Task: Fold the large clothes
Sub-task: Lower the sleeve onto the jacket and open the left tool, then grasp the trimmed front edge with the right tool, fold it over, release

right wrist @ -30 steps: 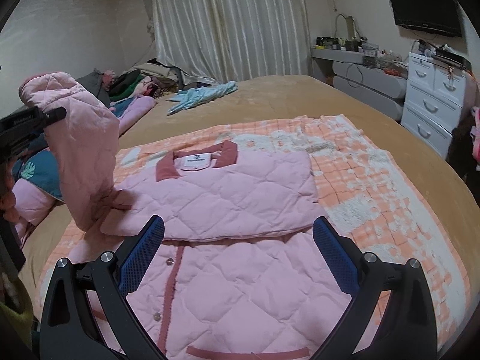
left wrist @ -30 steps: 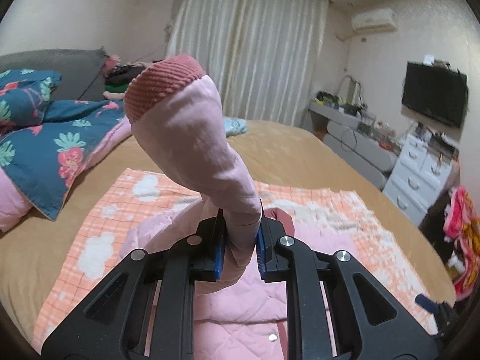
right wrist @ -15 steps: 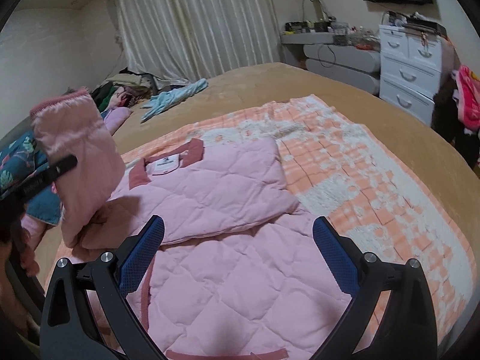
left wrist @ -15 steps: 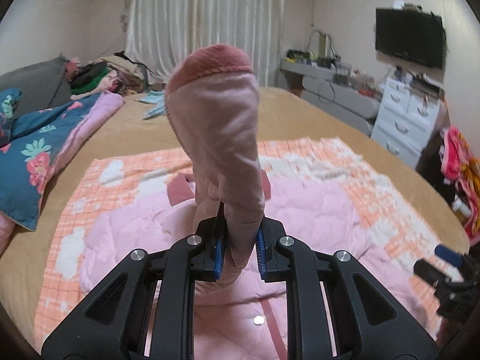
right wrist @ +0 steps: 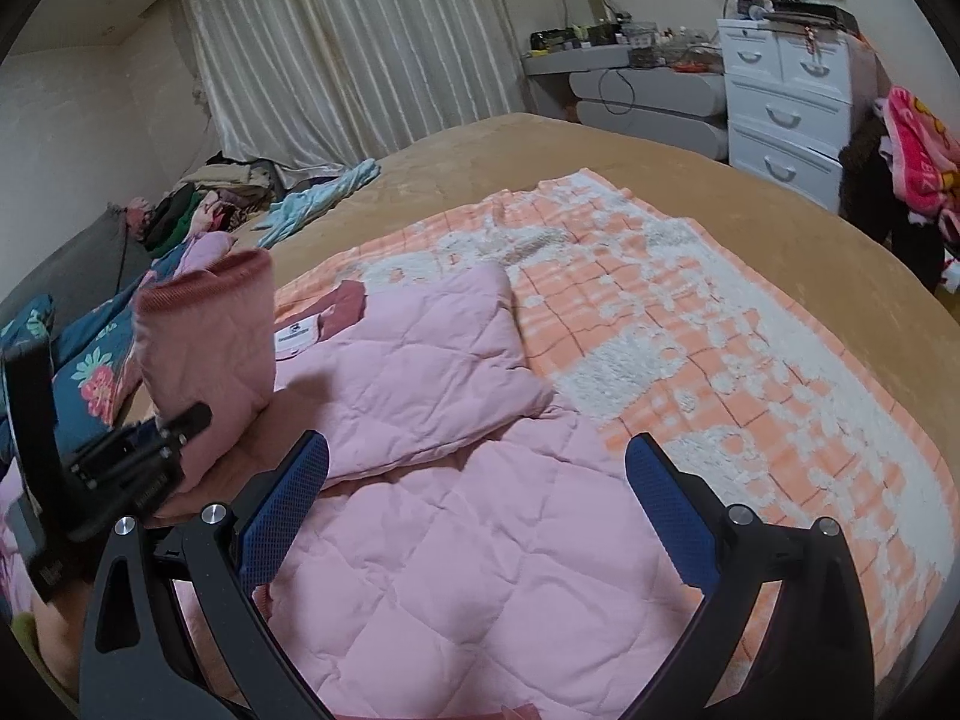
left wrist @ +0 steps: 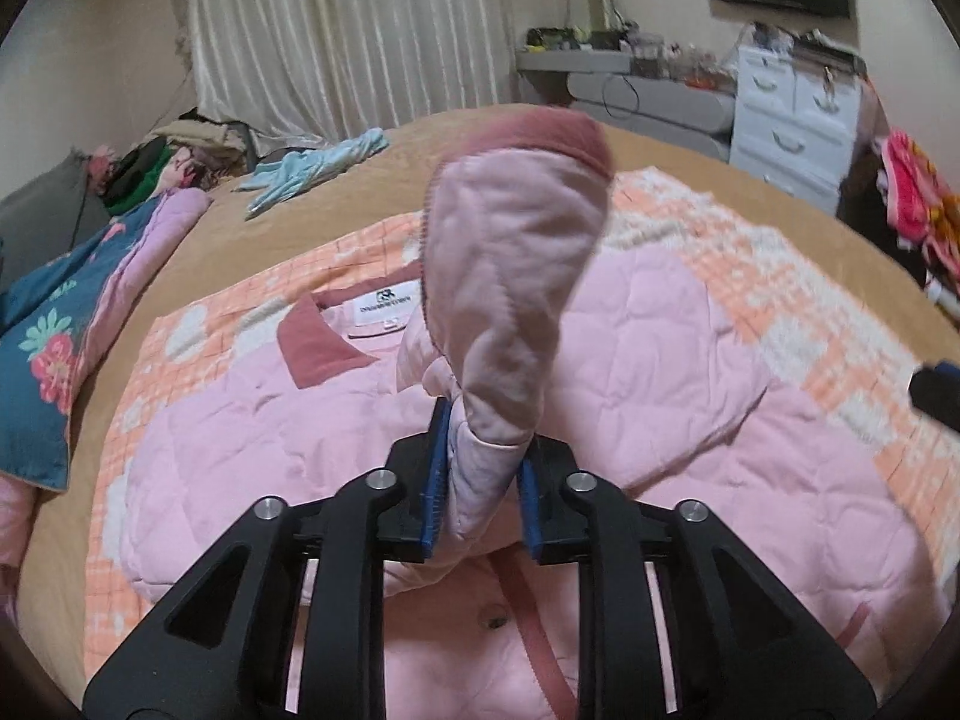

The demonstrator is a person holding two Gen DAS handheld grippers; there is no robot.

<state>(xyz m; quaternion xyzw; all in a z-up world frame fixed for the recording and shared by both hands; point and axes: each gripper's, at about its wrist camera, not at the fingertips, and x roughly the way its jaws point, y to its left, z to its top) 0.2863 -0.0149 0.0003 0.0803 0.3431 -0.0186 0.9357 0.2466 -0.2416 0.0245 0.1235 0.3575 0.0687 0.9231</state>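
Observation:
A pink quilted jacket (left wrist: 240, 438) lies on an orange checked blanket (left wrist: 720, 240) on the bed; it also shows in the right wrist view (right wrist: 456, 570). Its right side is folded in over the body (right wrist: 420, 360). My left gripper (left wrist: 483, 480) is shut on the jacket's left sleeve (left wrist: 510, 276) and holds it up over the jacket's middle, dark pink cuff on top. The sleeve (right wrist: 207, 330) and left gripper body (right wrist: 120, 468) show at the left of the right wrist view. My right gripper (right wrist: 474, 480) is open and empty, low over the jacket's lower part.
A floral blue quilt (left wrist: 42, 354) and a clothes pile (left wrist: 174, 162) lie at the bed's left. A light blue garment (left wrist: 312, 165) lies near the curtain. White drawers (right wrist: 786, 114) and a grey shelf stand at the right, with bright clothes (right wrist: 918, 138) hanging beside them.
My left gripper has carried the sleeve to the right, from the bed's left side to over the jacket's middle. My right gripper has stayed open and moved in a little closer to the jacket.

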